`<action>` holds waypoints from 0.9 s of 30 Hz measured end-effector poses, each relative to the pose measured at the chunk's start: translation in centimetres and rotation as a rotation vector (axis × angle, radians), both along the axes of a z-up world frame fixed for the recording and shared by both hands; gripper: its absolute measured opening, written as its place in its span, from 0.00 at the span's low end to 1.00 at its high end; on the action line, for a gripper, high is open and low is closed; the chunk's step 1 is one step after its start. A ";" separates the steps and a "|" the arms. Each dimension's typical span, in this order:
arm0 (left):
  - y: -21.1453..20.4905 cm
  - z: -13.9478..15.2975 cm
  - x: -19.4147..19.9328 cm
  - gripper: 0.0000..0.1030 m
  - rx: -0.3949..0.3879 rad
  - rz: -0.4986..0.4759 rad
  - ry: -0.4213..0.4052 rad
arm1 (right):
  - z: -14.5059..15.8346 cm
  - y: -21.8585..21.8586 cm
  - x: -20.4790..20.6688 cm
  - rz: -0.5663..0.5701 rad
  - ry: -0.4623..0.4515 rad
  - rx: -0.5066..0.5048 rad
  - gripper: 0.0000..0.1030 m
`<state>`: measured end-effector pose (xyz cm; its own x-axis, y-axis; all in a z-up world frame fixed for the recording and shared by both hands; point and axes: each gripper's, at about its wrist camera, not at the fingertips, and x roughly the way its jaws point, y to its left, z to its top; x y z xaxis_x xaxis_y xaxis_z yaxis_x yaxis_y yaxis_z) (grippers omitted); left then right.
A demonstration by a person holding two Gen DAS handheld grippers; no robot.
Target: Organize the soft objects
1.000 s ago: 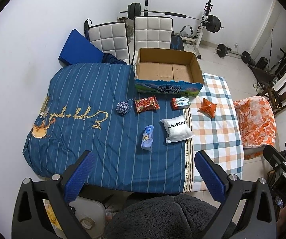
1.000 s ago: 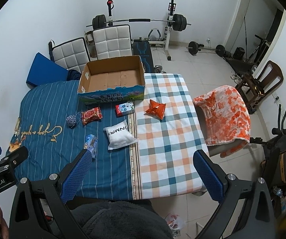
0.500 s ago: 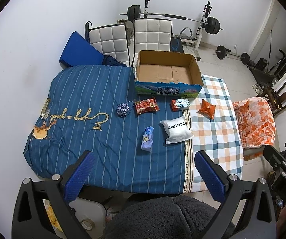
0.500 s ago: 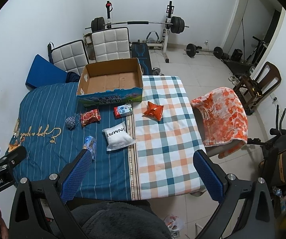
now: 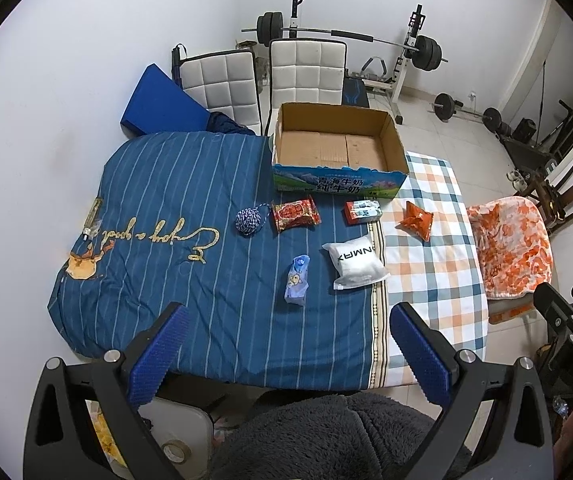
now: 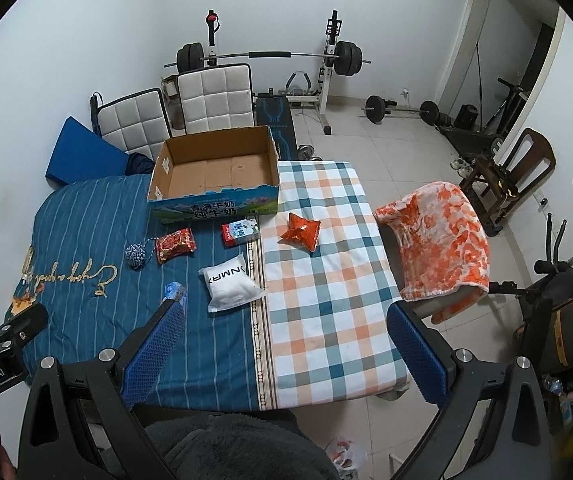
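An open, empty cardboard box (image 5: 338,148) (image 6: 218,172) stands at the far side of the cloth-covered table (image 5: 190,208). In front of it lie several soft items: a blue-white yarn ball (image 5: 249,220) (image 6: 136,255), a red snack packet (image 5: 296,213) (image 6: 174,243), a red-white tissue pack (image 5: 362,212) (image 6: 240,231), an orange packet (image 5: 416,221) (image 6: 301,232), a white pouch (image 5: 356,265) (image 6: 232,282) and a blue tissue pack (image 5: 297,280) (image 6: 174,292). My left gripper (image 5: 286,352) and right gripper (image 6: 282,352) are both open and empty, held high above the table's near edge.
Two white padded chairs (image 5: 306,68) and a blue cushion (image 5: 162,104) stand behind the table. A chair draped with an orange blanket (image 6: 442,236) is at the right. A barbell rack (image 6: 270,56) and weights stand at the back wall.
Both grippers have drawn back and up a little, so the table looks slightly smaller and farther. Nothing on the table has moved.
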<state>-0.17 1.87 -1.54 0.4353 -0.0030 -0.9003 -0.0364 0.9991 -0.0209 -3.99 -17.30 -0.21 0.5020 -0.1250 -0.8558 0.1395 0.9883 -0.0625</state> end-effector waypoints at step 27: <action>3.4 -17.2 13.4 1.00 -0.027 0.139 0.193 | -27.4 0.7 19.9 0.107 0.401 0.100 1.00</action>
